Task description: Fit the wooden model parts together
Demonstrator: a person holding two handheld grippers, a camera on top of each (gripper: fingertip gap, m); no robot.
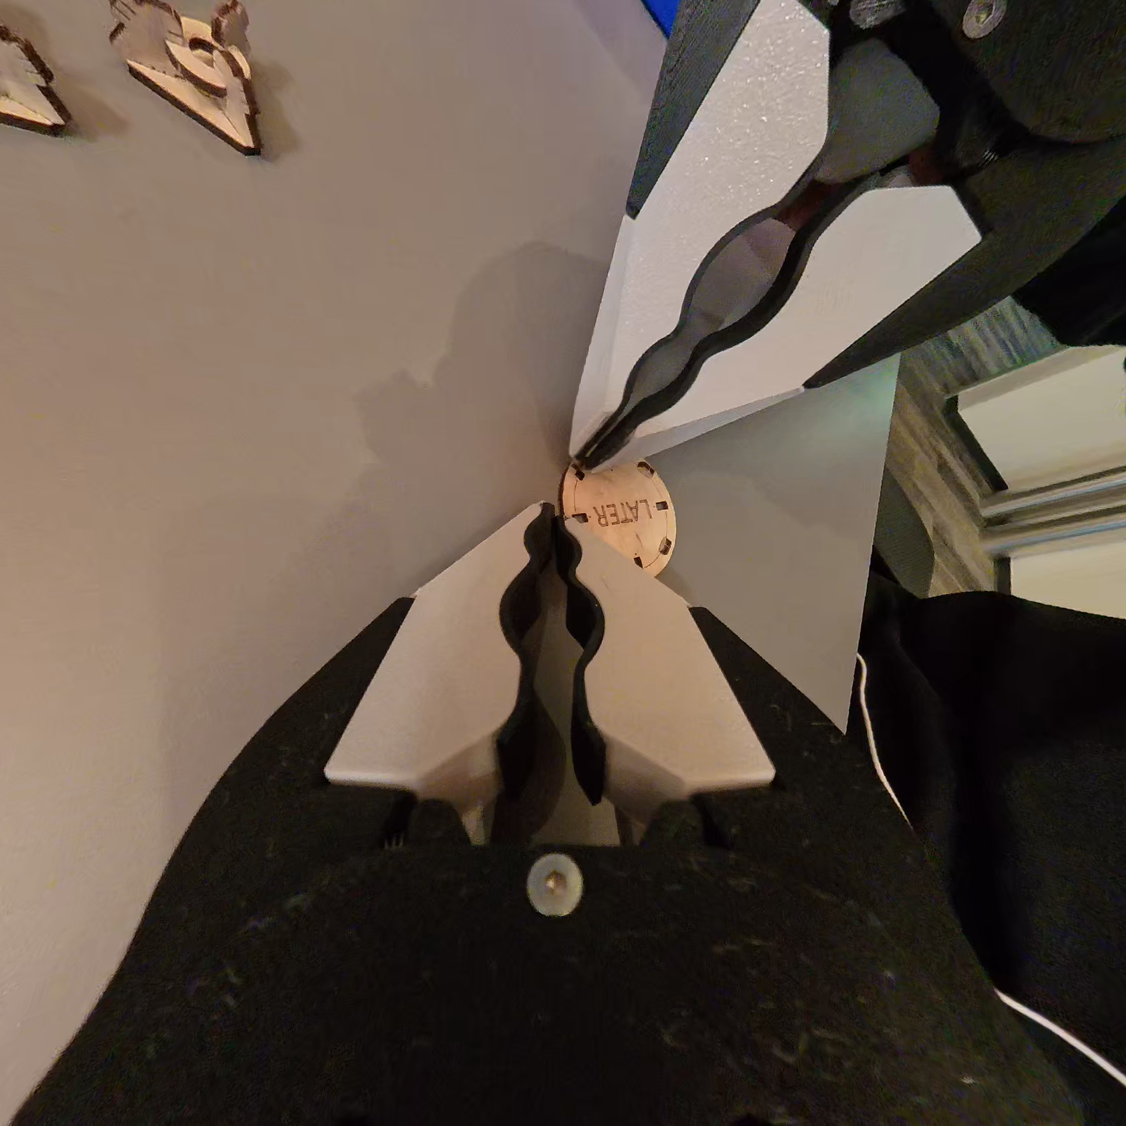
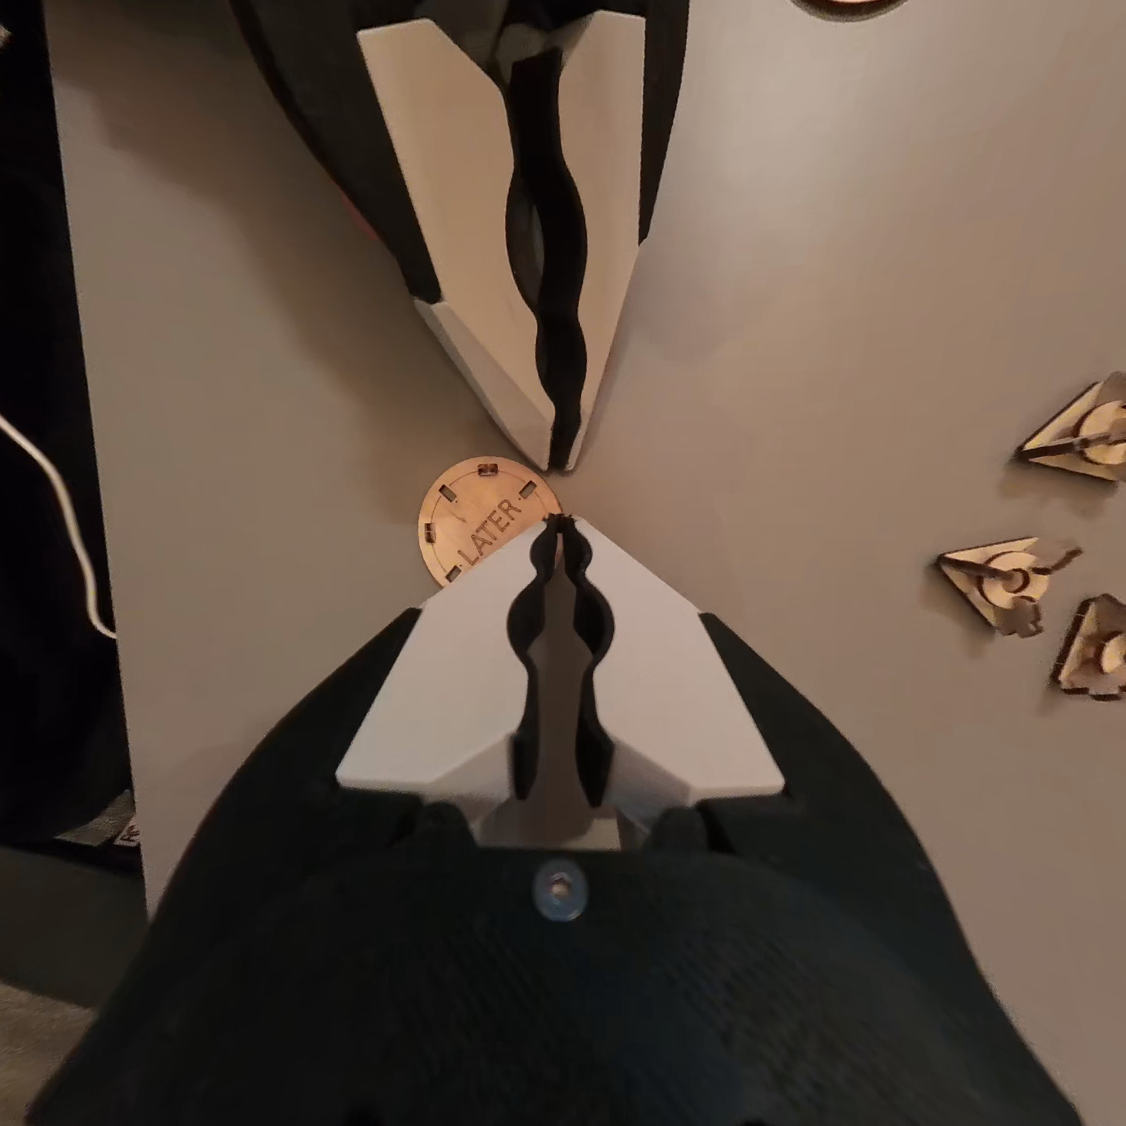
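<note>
Left gripper [image 1: 551,518]: my jaws are closed, tips together with nothing between them, right at the edge of the disc [image 1: 621,524].
Right gripper [image 2: 560,521]: closed too, tips meeting on nothing, poised at the disc's opposite edge; whether they touch the wood I cannot tell.
Disc: a round wooden piece with small slots around its rim and engraved lettering. It lies flat on the grey table [image 1: 244,426], close to the table's edge, between my two closed tips.
Other pieces: triangular wooden parts [image 2: 999,579] lie well apart from the disc, farther along the table. I touch none of them.
Off the table: dark fabric and a white cable [image 2: 73,506] beyond the edge.
Progress: as I judge it, nothing is lifted or joined; the disc lies loose and bare, its slots all empty, the wooden parts unplaced. Both grippers only flank the disc.
</note>
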